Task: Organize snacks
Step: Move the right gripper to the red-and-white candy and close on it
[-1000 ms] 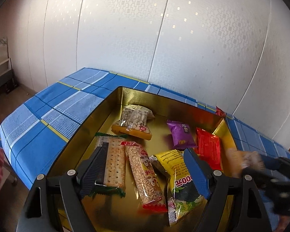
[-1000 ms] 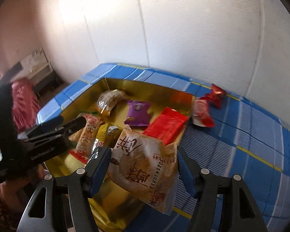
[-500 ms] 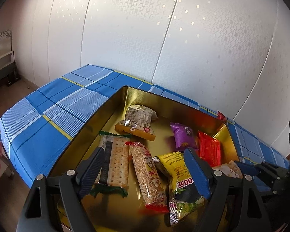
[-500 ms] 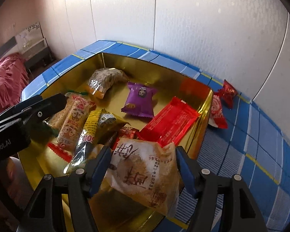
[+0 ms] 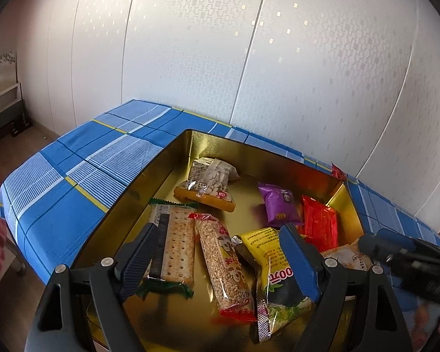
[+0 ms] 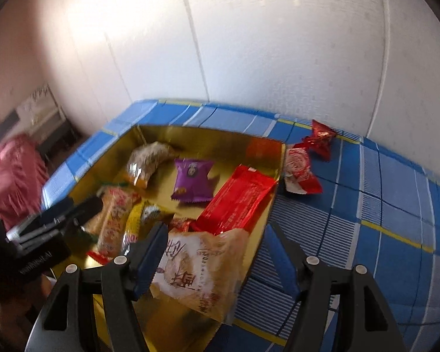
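Note:
A gold tin box (image 5: 173, 152) (image 6: 275, 199) on a blue checked tablecloth holds several snack packets: crackers (image 5: 173, 246), a grain bar (image 5: 223, 264), a yellow packet (image 5: 275, 267), a purple packet (image 5: 278, 205) (image 6: 192, 182) and a red packet (image 5: 319, 226) (image 6: 237, 202). My left gripper (image 5: 220, 259) is open and empty above the box's near side. My right gripper (image 6: 217, 252) is open, and a beige pastry packet (image 6: 202, 272) (image 5: 346, 259) lies between its fingers at the box's right corner. I cannot tell whether the fingers touch it.
Two red-and-white wrapped snacks (image 6: 300, 170) (image 6: 321, 136) lie on the cloth (image 6: 381, 205) right of the box. A white panelled wall (image 5: 249, 58) stands close behind the table. The table edge drops off at the left, with furniture (image 5: 3, 111) beyond.
My right gripper carried the beige packet leftward and down into the box's right corner, and its fingers have opened wider around it. My left gripper stayed open and barely moved.

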The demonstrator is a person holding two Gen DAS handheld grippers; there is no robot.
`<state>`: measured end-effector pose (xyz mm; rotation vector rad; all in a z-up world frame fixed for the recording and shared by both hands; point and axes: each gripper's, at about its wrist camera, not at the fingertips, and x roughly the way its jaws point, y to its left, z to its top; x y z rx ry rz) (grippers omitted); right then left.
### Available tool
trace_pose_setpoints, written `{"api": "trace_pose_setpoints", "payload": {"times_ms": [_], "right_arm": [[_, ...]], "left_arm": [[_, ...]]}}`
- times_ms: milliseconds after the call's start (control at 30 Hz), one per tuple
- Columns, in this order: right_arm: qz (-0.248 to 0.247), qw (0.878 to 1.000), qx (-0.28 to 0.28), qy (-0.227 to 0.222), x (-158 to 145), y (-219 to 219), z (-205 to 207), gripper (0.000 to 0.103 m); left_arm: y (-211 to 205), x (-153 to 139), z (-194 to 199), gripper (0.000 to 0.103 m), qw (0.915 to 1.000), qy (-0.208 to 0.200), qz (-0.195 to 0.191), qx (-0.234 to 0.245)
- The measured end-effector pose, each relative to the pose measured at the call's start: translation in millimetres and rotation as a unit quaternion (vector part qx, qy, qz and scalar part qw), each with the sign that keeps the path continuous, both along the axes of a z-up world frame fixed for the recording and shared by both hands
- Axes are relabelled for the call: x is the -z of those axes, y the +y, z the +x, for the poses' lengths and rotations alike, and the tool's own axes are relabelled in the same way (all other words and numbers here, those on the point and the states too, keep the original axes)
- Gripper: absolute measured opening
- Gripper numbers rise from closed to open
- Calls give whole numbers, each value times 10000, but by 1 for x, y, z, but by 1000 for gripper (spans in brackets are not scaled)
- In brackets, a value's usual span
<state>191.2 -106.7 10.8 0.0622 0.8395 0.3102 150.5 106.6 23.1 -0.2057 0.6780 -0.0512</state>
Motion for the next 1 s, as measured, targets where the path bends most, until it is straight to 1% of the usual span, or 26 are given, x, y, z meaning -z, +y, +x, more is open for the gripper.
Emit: {"api": "trace_pose_setpoints", "payload": {"times_ms": [100, 300, 400, 567, 633, 833, 900, 967, 1000], "right_arm": [[240, 9994, 253, -61, -1, -17, 0, 70], [775, 9940, 772, 81, 8, -61, 6, 70], [776, 9910, 1084, 79, 14, -81, 12, 70], [577, 9876, 1445, 191, 21, -107, 30, 70], [425, 9887, 1423, 223, 22, -111, 39, 70], [154, 9942, 1031, 257, 24, -94, 71, 70], [33, 9943, 1038, 262, 27, -89, 85, 66], [155, 9931, 1097, 375, 32, -92, 97, 58], [276, 9927, 1080, 470, 37, -94, 105, 56]], "left_arm": [[-1, 0, 0, 85, 10000, 9, 28, 18], [-4, 1, 0, 85, 9999, 17, 57, 85], [-7, 1, 1, 85, 9999, 31, 90, 83], [-10, 1, 3, 86, 9999, 57, 123, 105], [-9, 2, 3, 88, 9999, 55, 105, 98], [-7, 3, 6, 88, 9999, 130, -7, 81], [-8, 3, 6, 88, 9999, 119, 4, 102], [-8, 3, 5, 88, 9999, 110, 20, 121], [-8, 3, 5, 88, 9999, 113, 20, 120]]}}
